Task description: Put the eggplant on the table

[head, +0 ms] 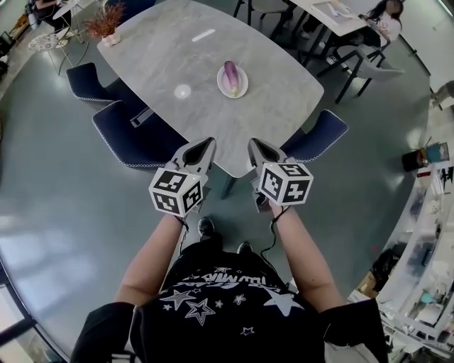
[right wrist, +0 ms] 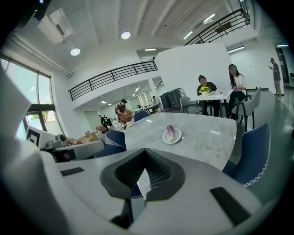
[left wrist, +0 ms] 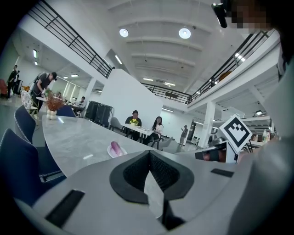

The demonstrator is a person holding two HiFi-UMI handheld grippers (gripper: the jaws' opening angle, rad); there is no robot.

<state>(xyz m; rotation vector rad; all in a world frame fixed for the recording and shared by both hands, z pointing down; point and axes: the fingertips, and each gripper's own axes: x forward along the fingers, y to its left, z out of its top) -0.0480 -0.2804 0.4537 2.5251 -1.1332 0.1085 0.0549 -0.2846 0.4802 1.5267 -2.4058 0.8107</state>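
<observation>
A purple eggplant (head: 231,76) lies on a small white plate (head: 242,88) on the grey marble table (head: 163,57), right of the middle. Both grippers hang off the table's near end, over the floor and well short of the plate. My left gripper (head: 205,145) and right gripper (head: 255,147) sit side by side, each shut with nothing between the jaws. The left gripper view shows the eggplant (left wrist: 115,147) far ahead beyond the gripper (left wrist: 149,153). In the right gripper view the eggplant (right wrist: 171,132) lies ahead past the gripper (right wrist: 145,151).
Blue chairs stand at the table's near left (head: 135,135), far left (head: 89,81) and near right (head: 320,135). A small white disc (head: 183,91) and a white strip (head: 203,35) lie on the table, with a potted plant (head: 105,25) at its far end. People sit at another table (head: 340,14).
</observation>
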